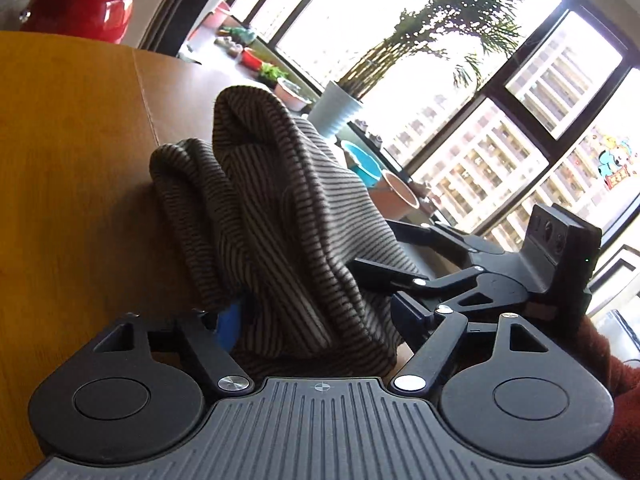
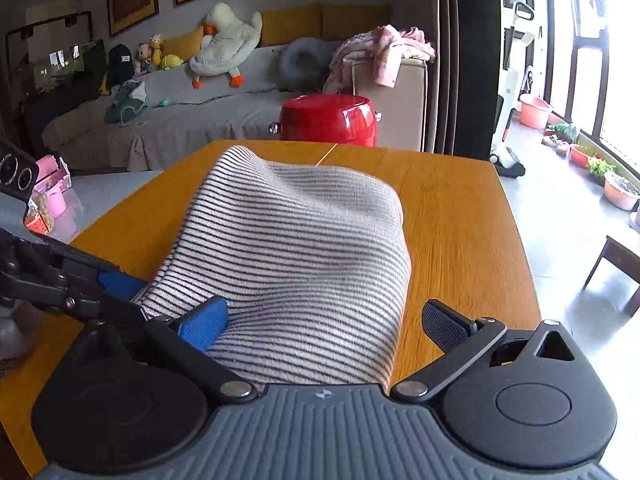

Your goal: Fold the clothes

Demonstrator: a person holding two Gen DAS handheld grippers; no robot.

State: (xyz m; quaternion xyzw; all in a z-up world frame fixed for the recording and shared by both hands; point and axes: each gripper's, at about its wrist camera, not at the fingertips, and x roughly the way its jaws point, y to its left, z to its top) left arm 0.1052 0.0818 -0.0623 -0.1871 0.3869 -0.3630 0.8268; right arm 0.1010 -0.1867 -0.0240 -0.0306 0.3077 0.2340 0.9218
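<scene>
You're mid-fold here, I'd say: both tools are in at the near edge of the striped garment [image 2: 296,256], and it's bunched up into a hump on the wooden table [image 2: 452,208] rather than lying flat. It's a light knit with thin dark stripes.

Closest to you, the right gripper [image 2: 324,322] has its fingers spread wide. The cloth spills down between them right to the body of the tool. The blue pad [image 2: 202,326] on its left finger touches the fabric, while the other finger stands clear over bare wood, so nothing is pinched there.

The left gripper [image 1: 316,320] is harder to call. Cloth fills the gap between its fingers and hides most of them; only a bit of blue pad [image 1: 229,326] peeks out from under a fold. From the right wrist view, the left tool comes in from the side with a pad tucked against the garment's edge. Whether it's actually clamping the cloth, I can't tell.

Next move, my guess: get a real pinch on the edge with both tools, then carry it over toward the far side and lay it down flat. The hump needs smoothing, or the fold will end up lumpy.

Further back there's a red round tub [image 2: 328,120] past the table, then a sofa [image 2: 168,120] with a plush duck [image 2: 226,44].
</scene>
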